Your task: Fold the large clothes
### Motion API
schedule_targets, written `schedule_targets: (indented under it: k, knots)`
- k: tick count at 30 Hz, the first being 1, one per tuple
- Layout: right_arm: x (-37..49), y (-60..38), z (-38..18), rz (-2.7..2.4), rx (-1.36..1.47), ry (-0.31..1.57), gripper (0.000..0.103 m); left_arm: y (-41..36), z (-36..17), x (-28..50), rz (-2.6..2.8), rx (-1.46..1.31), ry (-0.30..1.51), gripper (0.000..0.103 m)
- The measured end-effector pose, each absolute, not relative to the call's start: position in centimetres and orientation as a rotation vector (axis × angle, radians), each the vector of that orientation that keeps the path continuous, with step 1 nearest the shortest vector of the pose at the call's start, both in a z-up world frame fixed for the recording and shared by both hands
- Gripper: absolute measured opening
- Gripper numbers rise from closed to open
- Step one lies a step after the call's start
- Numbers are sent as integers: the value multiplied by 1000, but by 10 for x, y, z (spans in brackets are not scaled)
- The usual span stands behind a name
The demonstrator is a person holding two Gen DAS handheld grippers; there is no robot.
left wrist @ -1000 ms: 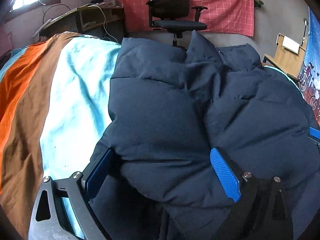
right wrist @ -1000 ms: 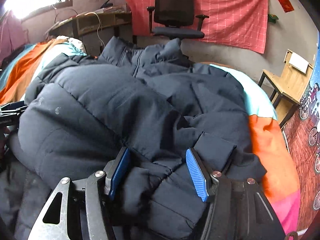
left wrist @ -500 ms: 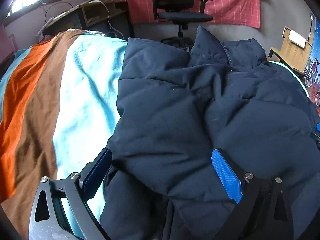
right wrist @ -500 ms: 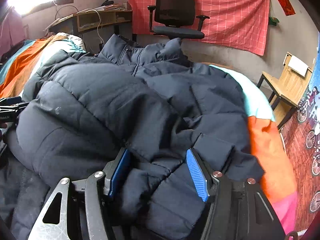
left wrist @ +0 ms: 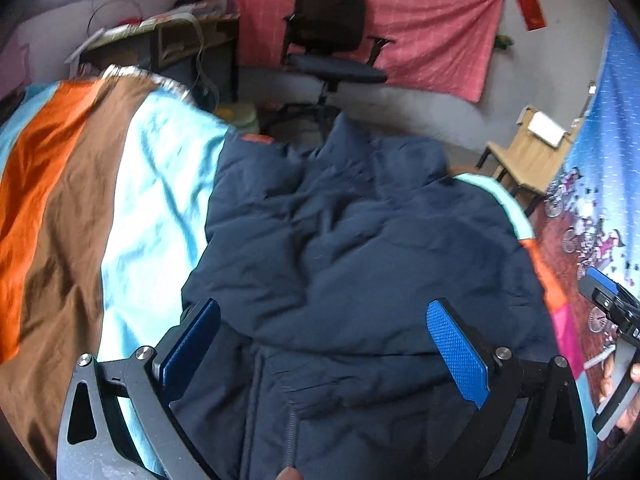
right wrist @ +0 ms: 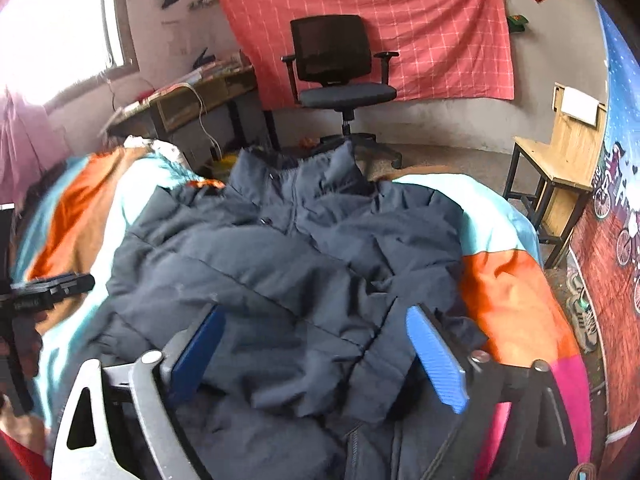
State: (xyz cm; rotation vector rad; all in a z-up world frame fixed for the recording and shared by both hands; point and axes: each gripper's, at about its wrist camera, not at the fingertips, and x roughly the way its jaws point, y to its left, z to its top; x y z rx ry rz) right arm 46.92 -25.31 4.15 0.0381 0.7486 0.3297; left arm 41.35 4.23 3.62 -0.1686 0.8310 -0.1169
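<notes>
the left gripper, jaws spread wide, hangs above a navy puffer jacket lying on the striped bed.

Jacket hem cut off below; bedspread blurred at the left edge

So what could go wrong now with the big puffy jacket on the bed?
The navy puffer jacket is thick and springy, so the folded-over sleeve may puff back open now that the right gripper has just opened, with nothing pinched. The left gripper also stands open above it. The collar lies at the far edge of the striped bedcover, so a tug could slide it off.
</notes>
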Motion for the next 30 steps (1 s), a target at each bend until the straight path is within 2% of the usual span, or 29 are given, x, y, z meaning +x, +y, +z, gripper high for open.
schedule_targets:
  k: [1,10,18,30]
  knots:
    - [465,-254,48,319,41,731,103,41,40,411,-126,-166,819,101]
    - [440,-251,99,280,44,595,103,42,93,412,-193,-184,693,101]
    - [451,-233,147,235,-87,706,103,52,141,459,-226,-89,743,101]
    - [496,-206,220,155,-2,782,103,71,203,527,-217,-95,757,101]
